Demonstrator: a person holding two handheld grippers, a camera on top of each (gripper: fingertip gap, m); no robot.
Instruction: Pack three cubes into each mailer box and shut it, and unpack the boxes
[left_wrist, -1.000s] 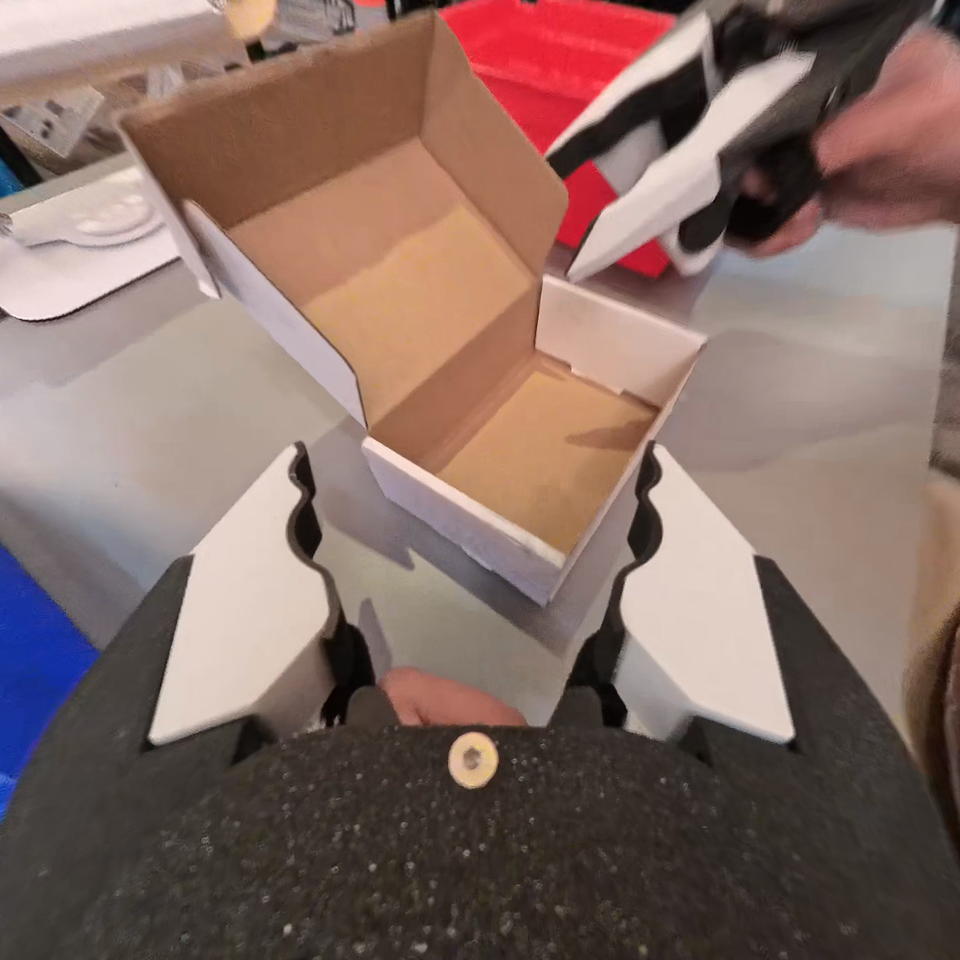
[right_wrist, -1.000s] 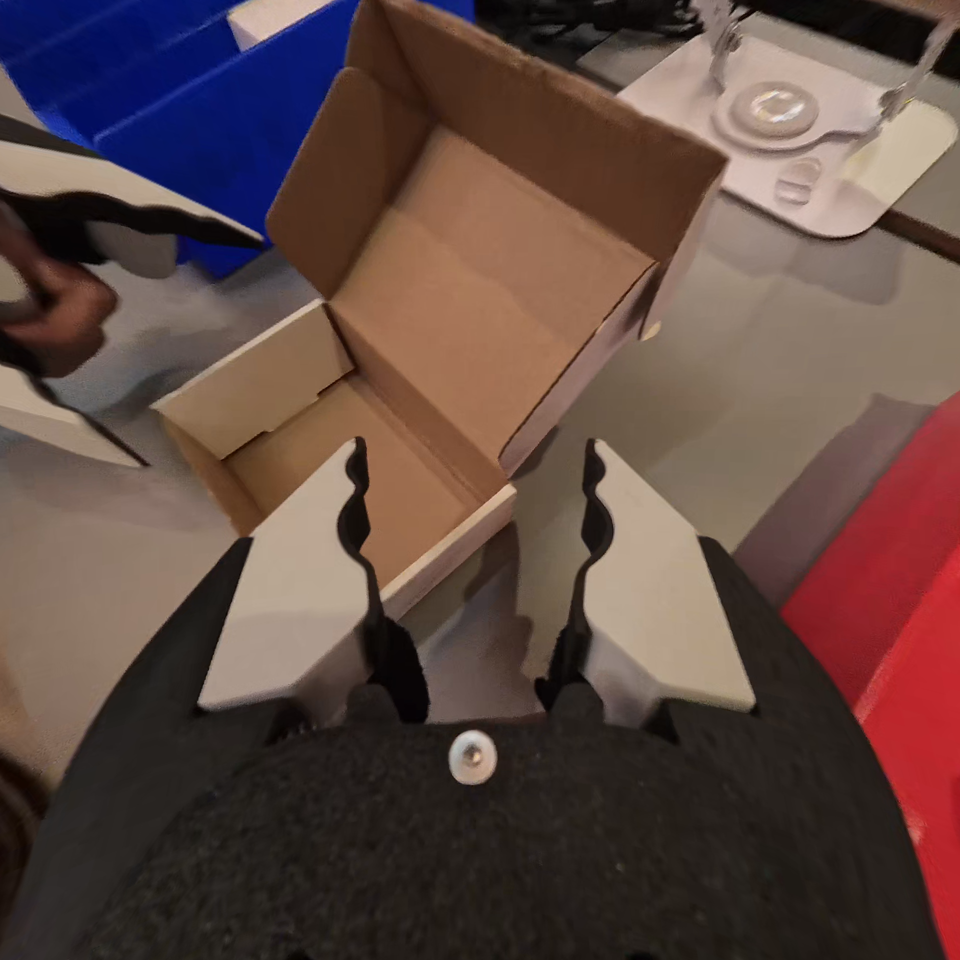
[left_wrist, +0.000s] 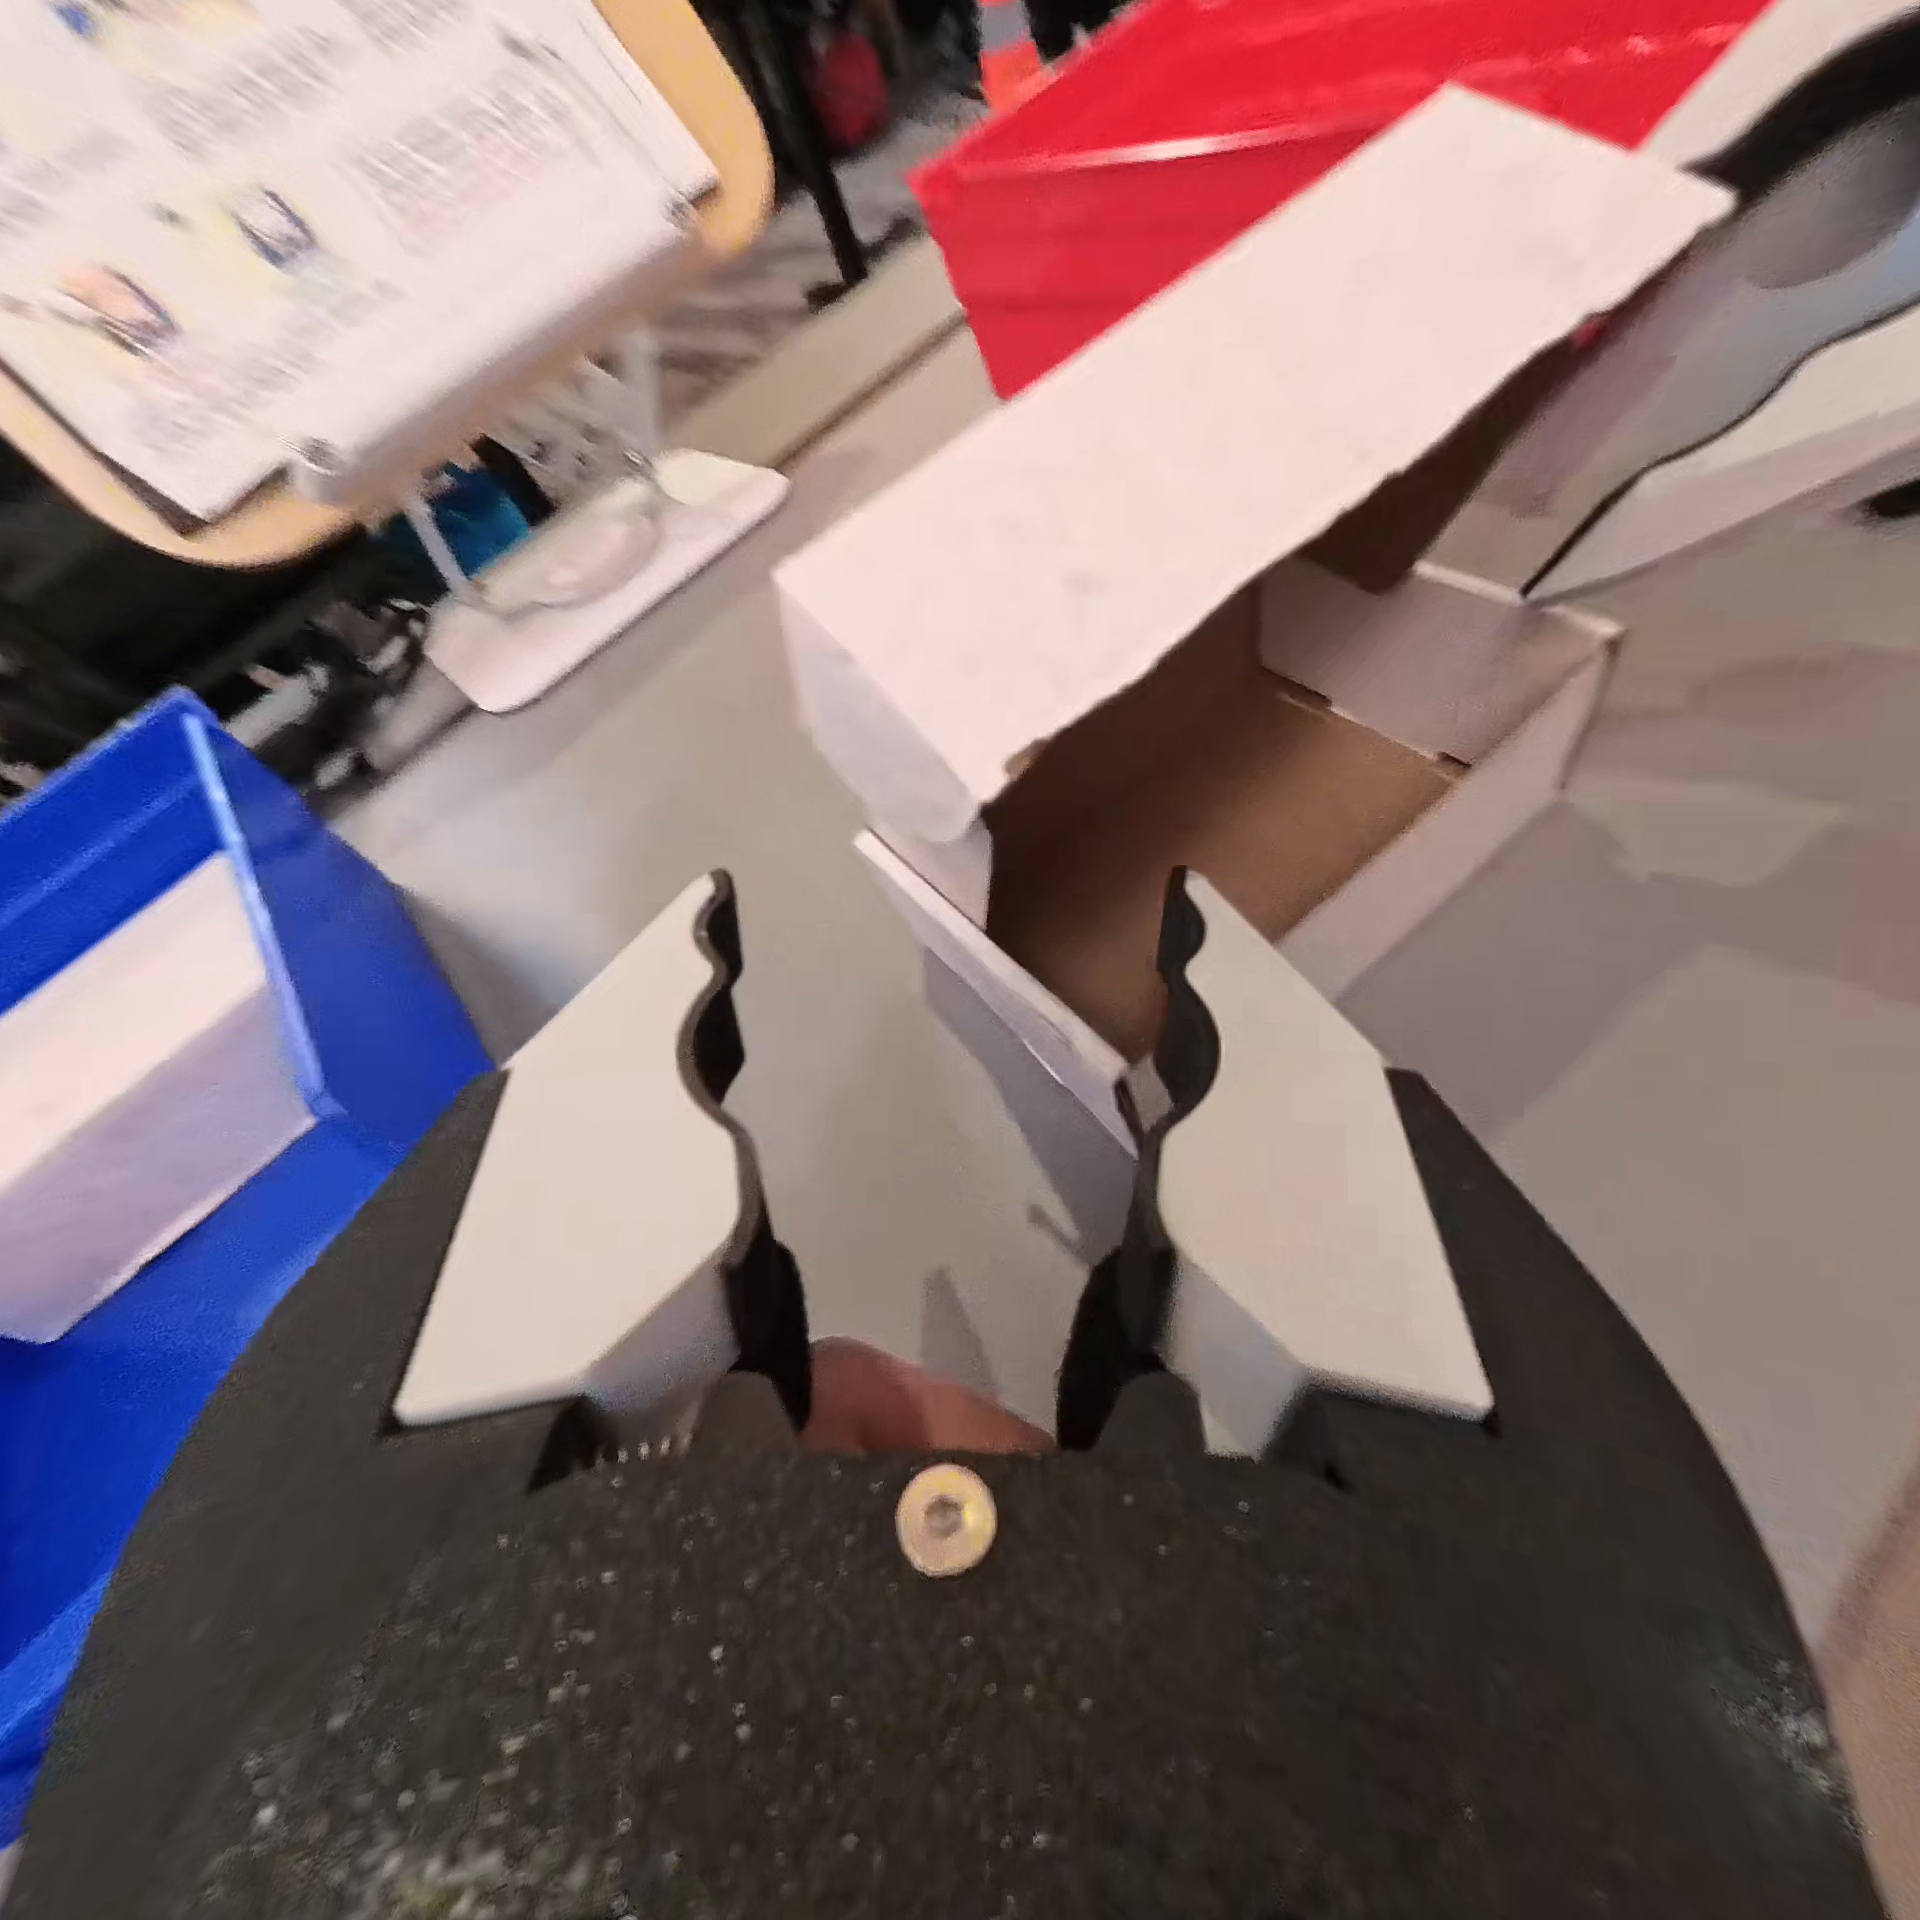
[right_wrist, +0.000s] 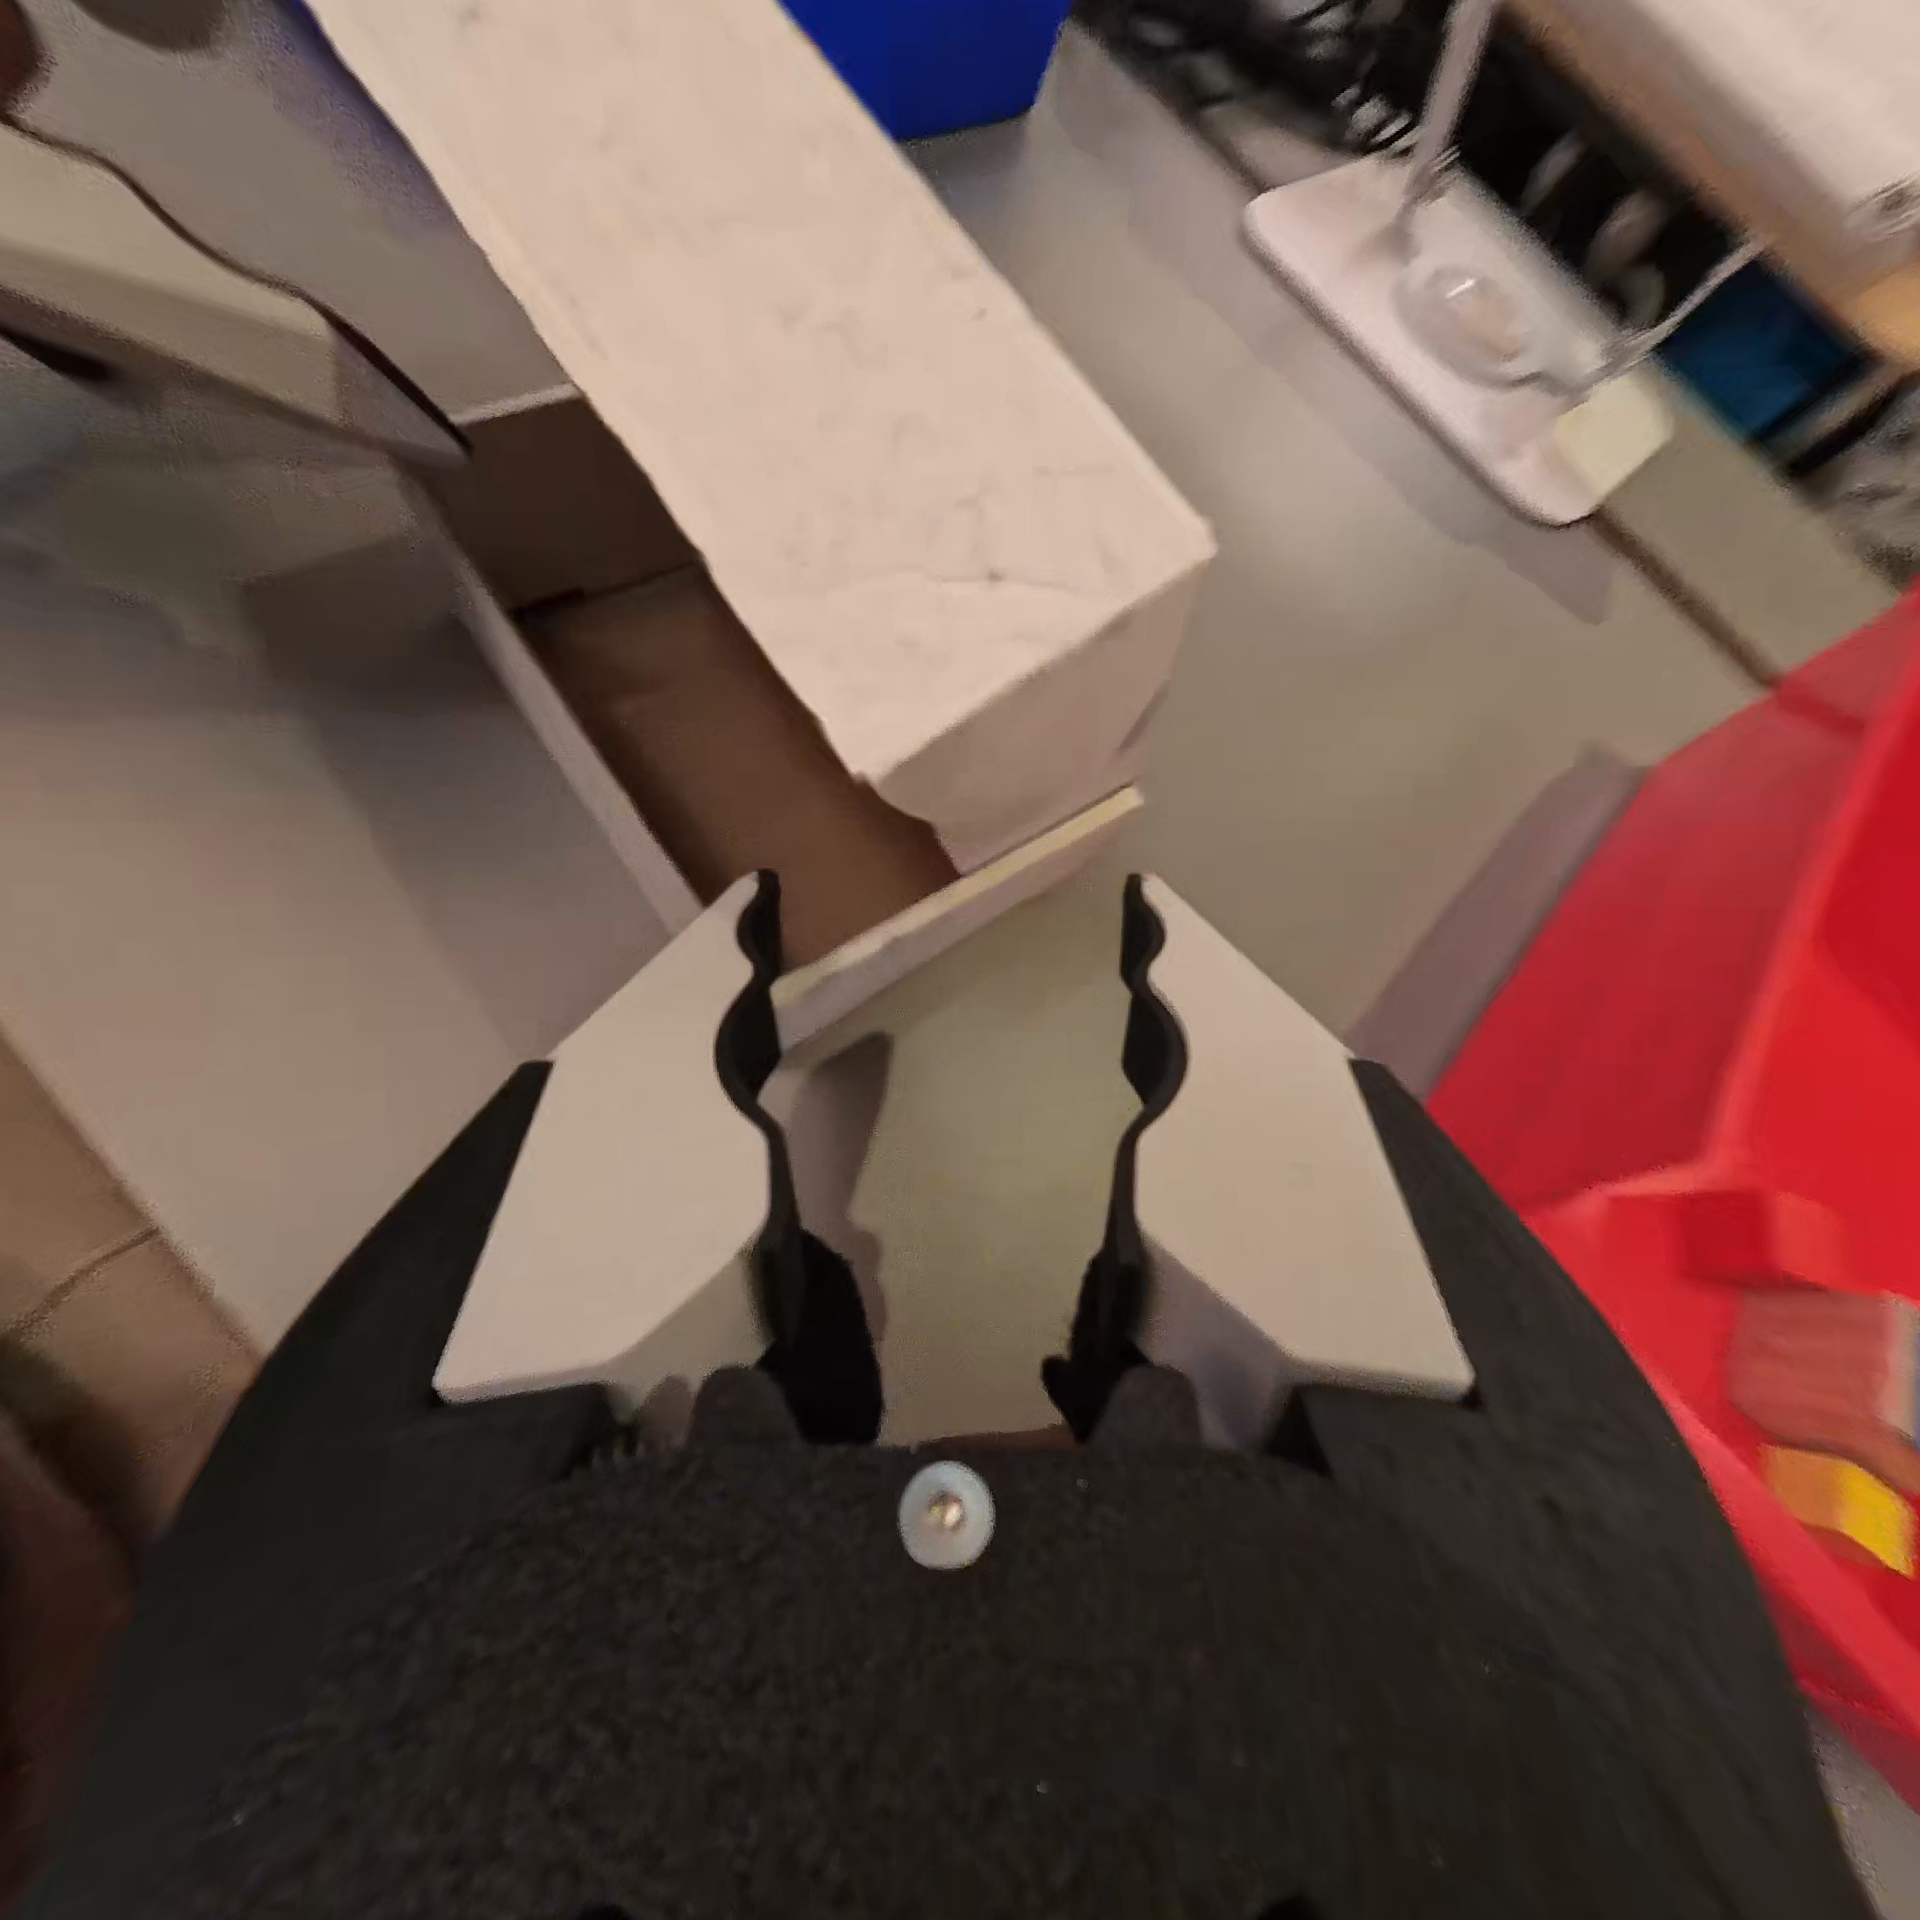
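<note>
Both of our grippers gape, gripping nothing: left gripper and right gripper flank opposite corners of the mailer box on the grey table. Its lid tilts half-closed, hiding the inside. Cubes in the red bin blur.

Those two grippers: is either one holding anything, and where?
Neither. The left gripper and right gripper have open jaws flanking corners of the half-closed mailer box, clamping nothing.
</note>
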